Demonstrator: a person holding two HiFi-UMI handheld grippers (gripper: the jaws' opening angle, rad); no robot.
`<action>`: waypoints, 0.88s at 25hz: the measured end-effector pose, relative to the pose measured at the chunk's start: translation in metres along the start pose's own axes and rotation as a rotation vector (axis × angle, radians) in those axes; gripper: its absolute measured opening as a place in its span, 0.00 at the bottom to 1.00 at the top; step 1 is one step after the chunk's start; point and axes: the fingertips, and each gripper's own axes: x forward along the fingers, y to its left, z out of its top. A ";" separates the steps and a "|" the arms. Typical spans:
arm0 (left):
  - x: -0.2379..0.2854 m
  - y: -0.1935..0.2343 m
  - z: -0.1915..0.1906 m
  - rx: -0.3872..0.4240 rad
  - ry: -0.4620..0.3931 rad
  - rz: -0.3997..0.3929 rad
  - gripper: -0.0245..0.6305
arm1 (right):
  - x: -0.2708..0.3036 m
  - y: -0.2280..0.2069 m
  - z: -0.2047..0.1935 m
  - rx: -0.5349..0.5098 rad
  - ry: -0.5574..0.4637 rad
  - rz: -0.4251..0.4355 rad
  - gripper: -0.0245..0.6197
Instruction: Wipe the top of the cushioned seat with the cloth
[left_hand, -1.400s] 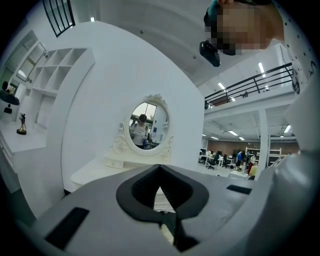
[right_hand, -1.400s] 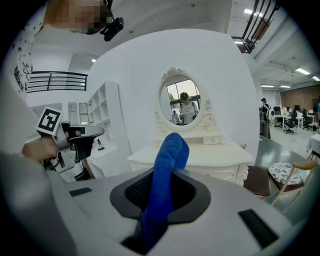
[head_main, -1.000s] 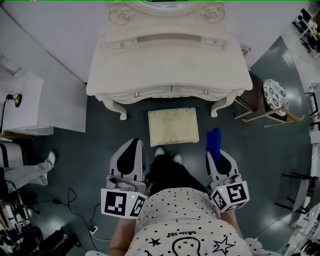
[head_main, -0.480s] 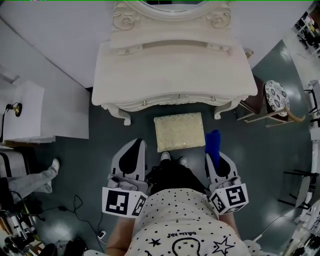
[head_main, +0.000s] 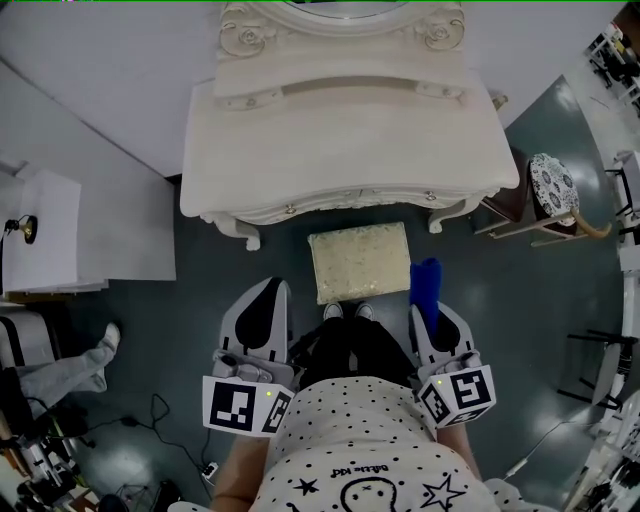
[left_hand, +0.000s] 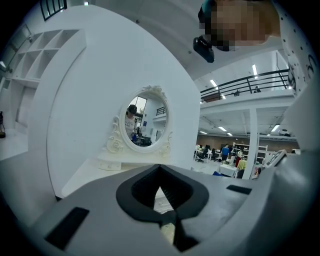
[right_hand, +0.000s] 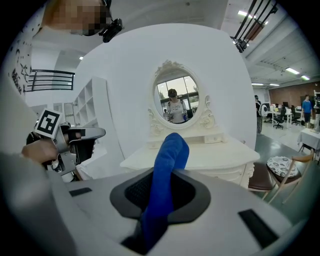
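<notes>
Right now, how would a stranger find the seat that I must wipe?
Find the white dressing table. On the dark floor just in front of it stands a low stool. Its top is rectangular and cream, unlike the round patterned chair on the right.

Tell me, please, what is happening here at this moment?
A person stands before a white dressing table, holding one tool in each hand. The right tool is shut on a blue cloth that sticks up from it. The left tool is shut and holds nothing. The cushioned seat stands just ahead of the person, and the cloth does not touch it yet.
</notes>
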 end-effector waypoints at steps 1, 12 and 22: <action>0.002 0.003 -0.001 0.000 0.001 0.008 0.05 | 0.003 -0.001 0.000 -0.005 0.006 0.005 0.14; 0.036 0.025 -0.009 0.017 0.004 0.070 0.05 | 0.031 -0.041 -0.015 -0.049 0.088 0.004 0.14; 0.085 0.041 -0.091 0.029 0.091 0.007 0.05 | 0.078 -0.090 -0.066 -0.054 0.159 -0.058 0.14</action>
